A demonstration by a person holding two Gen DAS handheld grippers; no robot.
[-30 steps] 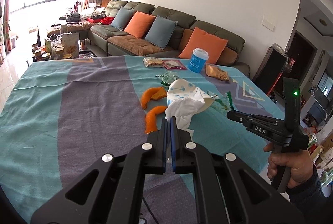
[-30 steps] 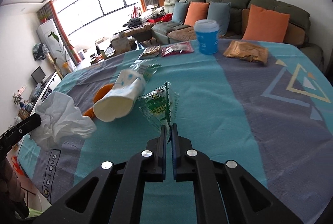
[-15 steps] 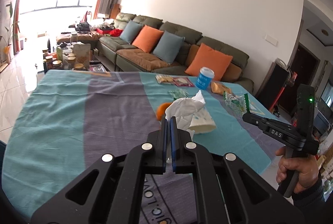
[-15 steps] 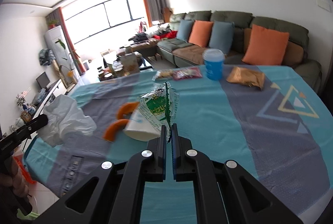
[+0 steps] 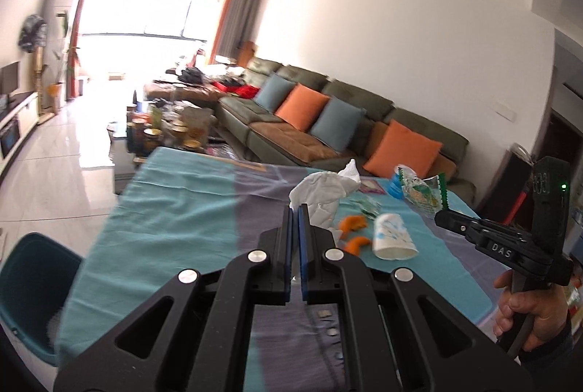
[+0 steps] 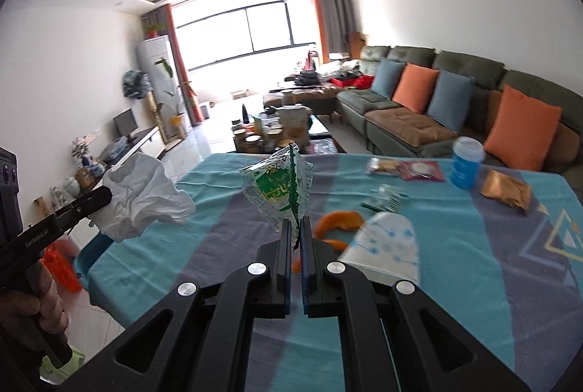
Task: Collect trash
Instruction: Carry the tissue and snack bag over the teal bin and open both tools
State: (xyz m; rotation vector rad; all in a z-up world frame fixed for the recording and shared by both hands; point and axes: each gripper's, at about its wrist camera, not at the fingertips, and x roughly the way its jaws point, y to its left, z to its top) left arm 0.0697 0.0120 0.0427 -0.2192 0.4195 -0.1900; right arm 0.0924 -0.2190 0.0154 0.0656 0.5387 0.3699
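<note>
A crumpled white tissue (image 5: 322, 189) is clamped between the closed fingers of the left gripper (image 5: 295, 210) and is held up off the surface (image 5: 175, 210); in the right wrist view the same tissue (image 6: 140, 197) is seen hanging at that gripper's tip, above the near left edge of the tablecloth. A clear and green snack wrapper (image 6: 278, 189) is pinched by its serrated edge in the right gripper (image 6: 296, 222), whose fingers are drawn together on it, and it too is carried clear of the cloth. Two pieces of trash are therefore judged as picked up but not yet dropped anywhere; no bin can be made out with certainty, though a blue tub edge and an orange bag are glimpsed below the surface at the left. Left on the cloth are a tipped paper cup (image 6: 382, 246), orange peel pieces (image 6: 340, 222), a small clear wrapper (image 6: 384, 199), two snack packets (image 6: 404, 168), a brown packet (image 6: 504, 189) and a blue lidded cup (image 6: 466, 164). Most of the collecting is thus judged as still to be done.
</note>
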